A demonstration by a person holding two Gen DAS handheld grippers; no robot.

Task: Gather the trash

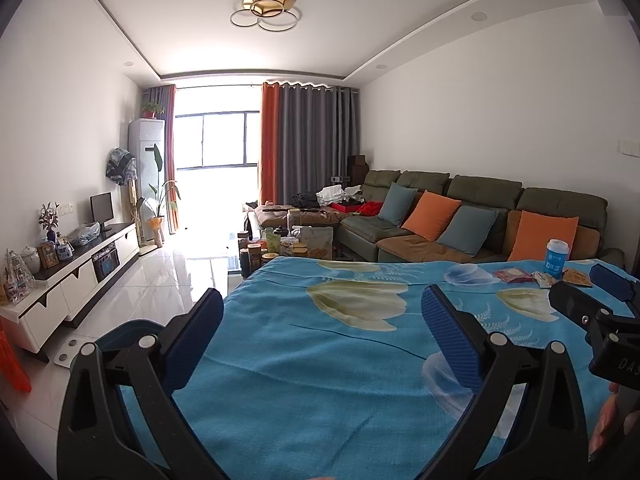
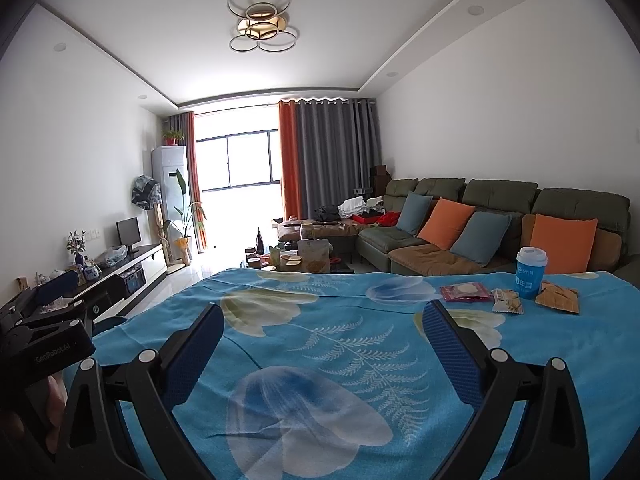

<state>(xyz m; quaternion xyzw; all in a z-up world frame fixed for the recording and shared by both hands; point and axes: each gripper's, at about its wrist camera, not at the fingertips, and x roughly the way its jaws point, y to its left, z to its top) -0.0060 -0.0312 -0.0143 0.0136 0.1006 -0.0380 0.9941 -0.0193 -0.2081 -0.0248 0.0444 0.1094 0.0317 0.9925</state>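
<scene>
On the blue flowered tablecloth [image 2: 320, 344] at the far right lie a red wrapper [image 2: 465, 292], a white snack wrapper [image 2: 507, 301] and an orange snack packet [image 2: 558, 298], beside an upright blue cup [image 2: 530, 273]. They also show in the left wrist view, with the cup [image 1: 557, 257] behind the wrappers [image 1: 514, 275]. My left gripper [image 1: 322, 312] is open and empty over the cloth's left part. My right gripper [image 2: 323, 328] is open and empty, well short of the trash. A blue bin rim [image 1: 128, 330] shows below the table's left edge.
A green sofa [image 2: 500, 224] with orange and blue cushions runs along the right wall. A cluttered coffee table [image 2: 300, 260] stands beyond the cloth. A white TV cabinet [image 1: 80, 272] lines the left wall. White tiled floor [image 1: 160, 280] lies between.
</scene>
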